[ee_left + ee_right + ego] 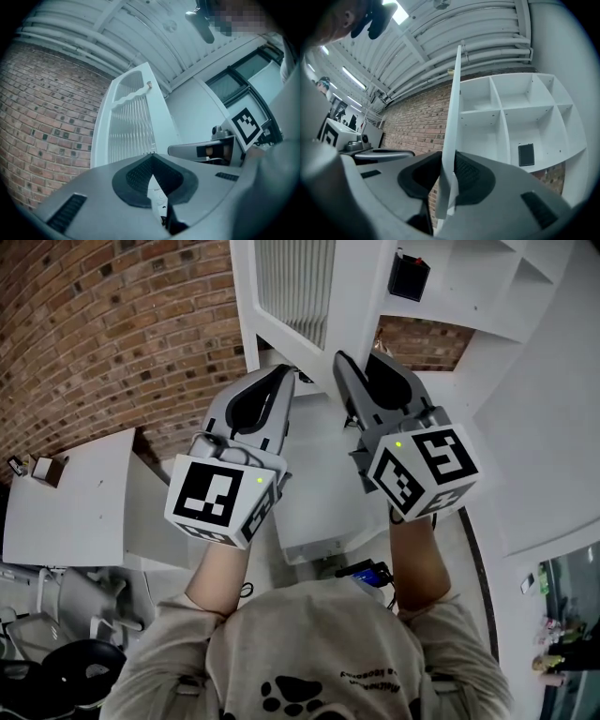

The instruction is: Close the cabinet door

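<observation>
Head view: the door (295, 287) stands open, swung out from the cabinet (487, 287), and you hold your left claw (281, 376) and right claw (361, 367) up at it.

Left gripper view: your left claw's jaws meet at the tips with nothing in them, and the door's ribbed face is ahead.

Right gripper view: your right claw is clamped on the door's edge.

I judge that the grip is made but the door is not yet closed. The whole swing is left to do.

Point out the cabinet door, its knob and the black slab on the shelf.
cabinet door (131, 122): left gripper view, its ribbed panel.
knob (149, 85): left gripper view, its round end.
black slab (526, 154): right gripper view, its flat front.
</observation>
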{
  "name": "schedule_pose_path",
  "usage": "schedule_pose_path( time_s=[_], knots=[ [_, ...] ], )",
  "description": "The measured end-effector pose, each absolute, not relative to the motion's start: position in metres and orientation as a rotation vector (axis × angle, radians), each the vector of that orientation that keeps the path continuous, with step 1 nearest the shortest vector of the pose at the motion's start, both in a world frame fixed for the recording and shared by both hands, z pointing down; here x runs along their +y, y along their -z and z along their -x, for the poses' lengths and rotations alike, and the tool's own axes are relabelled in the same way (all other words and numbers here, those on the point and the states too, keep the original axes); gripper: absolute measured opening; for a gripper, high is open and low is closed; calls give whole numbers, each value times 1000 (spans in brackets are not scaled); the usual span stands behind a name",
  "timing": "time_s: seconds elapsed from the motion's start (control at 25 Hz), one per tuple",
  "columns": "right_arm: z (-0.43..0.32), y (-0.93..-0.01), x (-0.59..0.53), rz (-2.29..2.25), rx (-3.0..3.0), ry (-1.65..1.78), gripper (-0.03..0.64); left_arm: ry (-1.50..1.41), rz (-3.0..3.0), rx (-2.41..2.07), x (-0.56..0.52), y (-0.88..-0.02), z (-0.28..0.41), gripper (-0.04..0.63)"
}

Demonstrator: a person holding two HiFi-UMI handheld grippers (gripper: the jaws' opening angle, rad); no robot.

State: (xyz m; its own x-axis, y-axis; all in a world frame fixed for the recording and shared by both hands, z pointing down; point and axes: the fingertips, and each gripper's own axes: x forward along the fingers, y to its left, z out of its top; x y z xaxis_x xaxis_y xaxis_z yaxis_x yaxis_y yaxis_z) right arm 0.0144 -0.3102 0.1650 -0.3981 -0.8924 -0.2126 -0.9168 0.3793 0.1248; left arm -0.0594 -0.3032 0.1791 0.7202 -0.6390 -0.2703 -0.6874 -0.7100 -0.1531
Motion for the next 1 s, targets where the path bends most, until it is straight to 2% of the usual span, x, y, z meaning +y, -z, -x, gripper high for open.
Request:
schedule_pose_path(
  time_s=[1.0],
  knots=[
    [-132, -168, -408, 1343, 2663, -164, 114, -241, 2643, 1147, -383, -191, -53, 8]
  ],
)
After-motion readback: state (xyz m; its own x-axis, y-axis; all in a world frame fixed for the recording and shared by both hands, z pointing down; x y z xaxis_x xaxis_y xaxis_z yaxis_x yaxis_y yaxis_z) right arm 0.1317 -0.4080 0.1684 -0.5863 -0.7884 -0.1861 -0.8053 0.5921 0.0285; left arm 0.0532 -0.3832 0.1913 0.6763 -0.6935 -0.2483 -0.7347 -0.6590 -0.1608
